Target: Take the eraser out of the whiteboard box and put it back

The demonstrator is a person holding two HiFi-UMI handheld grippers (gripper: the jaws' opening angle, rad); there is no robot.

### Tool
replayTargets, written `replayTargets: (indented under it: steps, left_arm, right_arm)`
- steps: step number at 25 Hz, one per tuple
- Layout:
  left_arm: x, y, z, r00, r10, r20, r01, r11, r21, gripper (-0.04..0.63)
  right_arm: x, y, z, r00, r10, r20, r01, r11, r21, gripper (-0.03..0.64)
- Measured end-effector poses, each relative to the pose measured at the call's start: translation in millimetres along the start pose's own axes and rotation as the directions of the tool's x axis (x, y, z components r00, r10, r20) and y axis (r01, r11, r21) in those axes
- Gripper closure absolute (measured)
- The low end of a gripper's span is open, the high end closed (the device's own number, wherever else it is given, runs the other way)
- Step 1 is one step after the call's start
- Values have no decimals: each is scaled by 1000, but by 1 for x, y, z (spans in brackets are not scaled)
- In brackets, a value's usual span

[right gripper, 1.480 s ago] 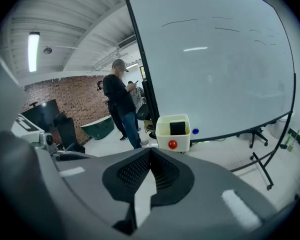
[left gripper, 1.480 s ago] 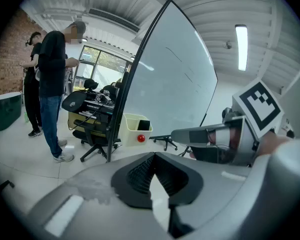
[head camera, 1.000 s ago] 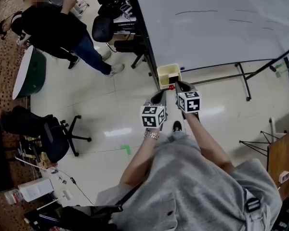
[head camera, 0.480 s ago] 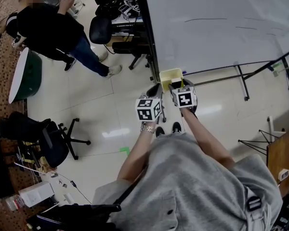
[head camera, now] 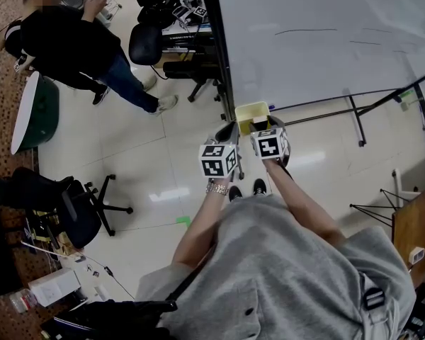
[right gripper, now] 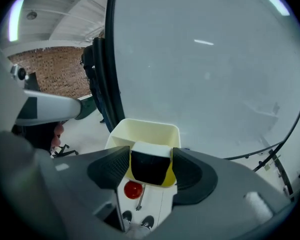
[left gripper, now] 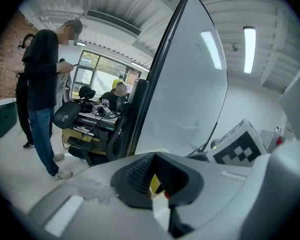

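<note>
A yellow whiteboard box (head camera: 248, 109) hangs at the lower left corner of the whiteboard (head camera: 326, 34). In the right gripper view the black eraser (right gripper: 150, 168) with a white top stands at the near end of the box (right gripper: 149, 128). My right gripper (right gripper: 150, 160) is closing around it, a pad close beside each side and a thin sliver of yellow still showing on the left. In the head view that gripper (head camera: 261, 124) reaches into the box. My left gripper (head camera: 227, 134) hovers just left of it, jaws together and empty (left gripper: 155, 176).
A red round knob (right gripper: 133, 189) sits under the box on a white ledge. A person (head camera: 71, 41) stands at the far left near a desk of gear (head camera: 177, 20). An office chair (head camera: 74, 204) is on the left, and whiteboard stand legs (head camera: 354, 119) cross the floor on the right.
Both grippers moved up toward the box. The right one now has its jaws around the eraser in the box; the red knob it pointed at before is hidden beneath it.
</note>
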State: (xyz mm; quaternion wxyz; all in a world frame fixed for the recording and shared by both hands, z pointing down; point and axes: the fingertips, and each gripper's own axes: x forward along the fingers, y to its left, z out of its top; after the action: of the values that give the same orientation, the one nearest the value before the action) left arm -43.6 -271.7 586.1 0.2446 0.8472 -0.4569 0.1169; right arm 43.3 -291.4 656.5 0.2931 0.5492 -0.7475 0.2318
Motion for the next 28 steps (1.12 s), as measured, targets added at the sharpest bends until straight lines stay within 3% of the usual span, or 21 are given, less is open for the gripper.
replayTargets:
  steps: [11, 19, 28]
  left_arm:
    - [0, 3, 1, 1000, 7, 0, -7, 1000, -2, 591]
    - [2, 7, 2, 1000, 20, 4, -20, 1000, -12, 591]
    - [-3, 11, 1, 999, 38, 7, -38, 999, -18, 591]
  right_arm:
    - [-3, 3, 6, 1000, 24, 1, -24, 999, -42, 347]
    - [-58, -6, 95, 977, 47, 206, -39, 998, -40, 348]
    - [-44, 1, 109, 959, 58, 276, -41, 997, -68, 348]
